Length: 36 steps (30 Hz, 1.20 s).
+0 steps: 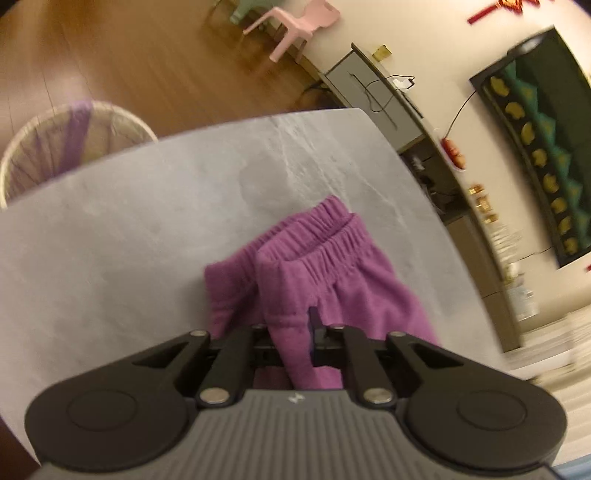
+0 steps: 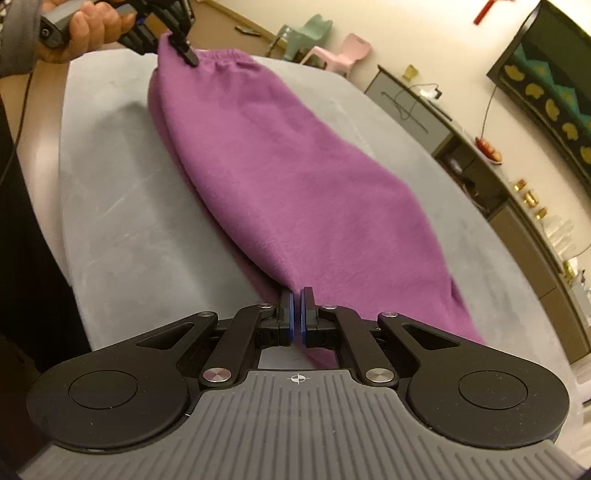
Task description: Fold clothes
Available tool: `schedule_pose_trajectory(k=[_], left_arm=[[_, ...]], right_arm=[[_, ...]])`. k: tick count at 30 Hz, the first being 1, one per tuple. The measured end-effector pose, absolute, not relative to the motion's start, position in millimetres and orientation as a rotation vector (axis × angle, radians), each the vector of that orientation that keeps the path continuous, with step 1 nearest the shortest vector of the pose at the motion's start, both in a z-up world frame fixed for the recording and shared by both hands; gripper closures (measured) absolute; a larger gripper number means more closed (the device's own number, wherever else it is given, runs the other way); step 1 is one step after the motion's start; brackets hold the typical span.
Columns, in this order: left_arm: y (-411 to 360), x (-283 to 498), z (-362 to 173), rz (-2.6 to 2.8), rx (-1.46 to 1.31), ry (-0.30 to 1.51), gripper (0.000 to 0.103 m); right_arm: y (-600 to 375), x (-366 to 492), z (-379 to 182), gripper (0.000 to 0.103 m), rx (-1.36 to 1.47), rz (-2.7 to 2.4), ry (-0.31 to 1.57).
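Here a grey marbled stone tabletop carries purple fleece trousers, bare stone along both sides. Its far edge meets wooden floor, a wicker basket and pink plastic chair. The left hand-held gripper clamps the waistband; the right hand-held gripper pinches the opposite end.

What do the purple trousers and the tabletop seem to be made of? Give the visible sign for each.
Trousers: soft knit fleece or sweatshirt cotton, probably; matt, slightly fuzzy surface, gathered elastic waistband.
Tabletop: stone or a stone-look slab, perhaps marble-patterned; grey, smooth, with pale veins. Real or printed cannot be told.
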<state>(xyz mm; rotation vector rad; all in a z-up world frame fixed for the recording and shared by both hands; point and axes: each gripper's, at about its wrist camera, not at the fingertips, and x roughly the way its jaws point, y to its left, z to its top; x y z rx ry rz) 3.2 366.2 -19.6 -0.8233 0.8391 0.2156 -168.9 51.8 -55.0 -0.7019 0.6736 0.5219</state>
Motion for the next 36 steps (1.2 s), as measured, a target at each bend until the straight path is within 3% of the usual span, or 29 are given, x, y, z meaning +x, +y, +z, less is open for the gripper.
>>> schedule_pose_trajectory(k=[4,7,10,13,16,20,21,22,29,31,36], left_arm=[[367,5,-23,0.264,-0.8,0.872,0.084],[370,-2,-21,0.275,-0.829,0.862,0.081],[371,-12,-13,0.257,-0.84,0.803,0.073],[368,-9,-14,0.289,-0.796,0.811,0.078],[372,-4,-20,0.304,-0.796,0.824,0.086],[369,3,-22,0.321,-0.74,0.828,0.087],[366,7,-21,0.326,-0.712,0.828,0.087],[362,10,-20,0.331,-0.685,0.828,0.087],[357,38,-22,0.36,-0.647,0.811,0.088],[353,41,-21,0.373,-0.641,0.815,0.087],[344,48,-19,0.403,-0.614,0.819,0.087]], right_arm=[[43,-156,-60,0.103,-0.633,0.561,0.736],[20,-142,-50,0.083,-0.479,0.626,0.79],[-26,-131,-17,0.08,-0.24,0.629,0.771],[-82,-109,1,0.077,-0.116,0.502,0.751],[-149,-77,-20,0.077,-0.098,0.275,0.828],[-244,-59,-47,0.077,0.001,0.03,0.919],[-259,-61,-47,0.083,0.016,-0.001,0.922],[-269,-62,-47,0.09,0.012,-0.032,0.927],[-303,-79,-41,0.089,-0.009,-0.016,0.98],[-292,-92,-31,0.077,-0.109,-0.015,0.95],[-195,-140,-24,0.07,-0.483,0.31,0.815]])
